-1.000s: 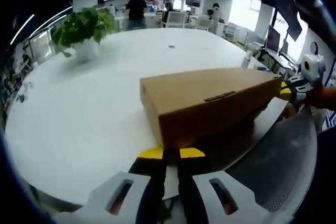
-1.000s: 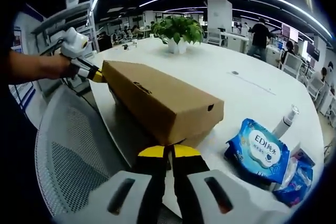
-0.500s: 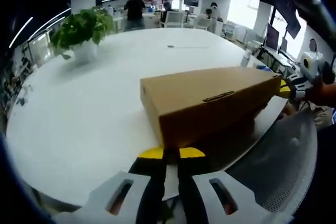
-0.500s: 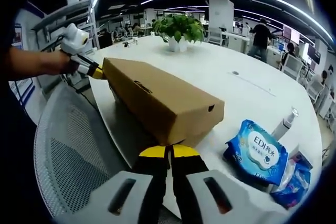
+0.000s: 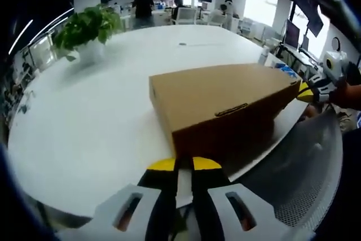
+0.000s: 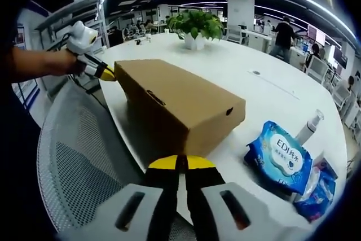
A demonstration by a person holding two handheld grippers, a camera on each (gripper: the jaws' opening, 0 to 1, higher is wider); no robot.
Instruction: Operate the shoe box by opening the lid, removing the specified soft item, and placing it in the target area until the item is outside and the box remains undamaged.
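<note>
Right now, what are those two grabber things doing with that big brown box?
A person holds a gripper in each hand, one at each end of a closed cardboard shoe box near the edge of a white table. The left gripper and the right gripper both have their jaws together, tips close against the box's ends. The lid is still on, so nothing has come out yet. A blue pack of wipes lies beside the box.

Shoe box point(image 5: 220, 103) on table point(image 5: 84, 122), near its edge.
Gripper at each end: left gripper point(image 5: 184, 165), right gripper point(image 6: 175, 163). Potted plant point(image 6: 196, 26) behind box; wipes pack point(image 6: 280, 156) and bottle point(image 6: 308, 130) beside it; mesh chair point(image 6: 73, 167) before table.
</note>
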